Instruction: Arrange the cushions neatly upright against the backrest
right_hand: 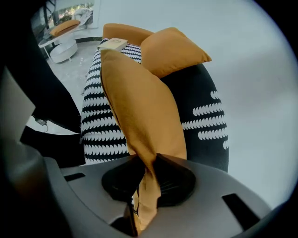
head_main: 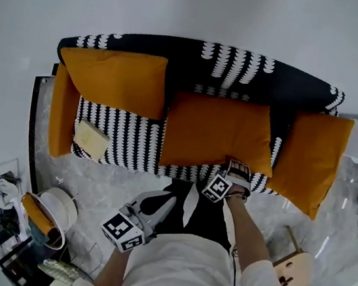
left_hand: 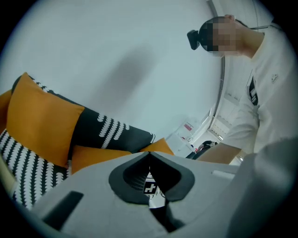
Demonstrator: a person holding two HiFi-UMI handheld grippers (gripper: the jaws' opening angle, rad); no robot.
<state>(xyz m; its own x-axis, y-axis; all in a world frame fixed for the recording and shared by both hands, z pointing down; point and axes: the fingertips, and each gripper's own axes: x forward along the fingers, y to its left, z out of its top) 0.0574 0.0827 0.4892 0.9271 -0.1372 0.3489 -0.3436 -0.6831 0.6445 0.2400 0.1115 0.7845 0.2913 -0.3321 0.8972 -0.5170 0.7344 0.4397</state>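
A black-and-white patterned sofa point(head_main: 243, 65) carries several orange cushions. The middle cushion point(head_main: 217, 132) lies on the seat, and my right gripper point(head_main: 234, 172) is shut on its front edge. In the right gripper view the cushion point(right_hand: 139, 107) has its fabric pinched between the jaws of my right gripper point(right_hand: 145, 162). A left cushion point(head_main: 115, 78) leans on the backrest. Another cushion point(head_main: 310, 161) hangs over the right armrest. My left gripper point(head_main: 157, 207) is shut and holds nothing, low in front of the person's body; the left gripper view shows my left gripper point(left_hand: 149, 154) with its jaws together.
A pale flat box point(head_main: 91, 138) lies on the seat's left end beside an orange armrest pad point(head_main: 62, 113). A round white side table point(head_main: 57, 211) stands on the marble floor at the lower left, a wooden stool point(head_main: 293, 271) at the lower right.
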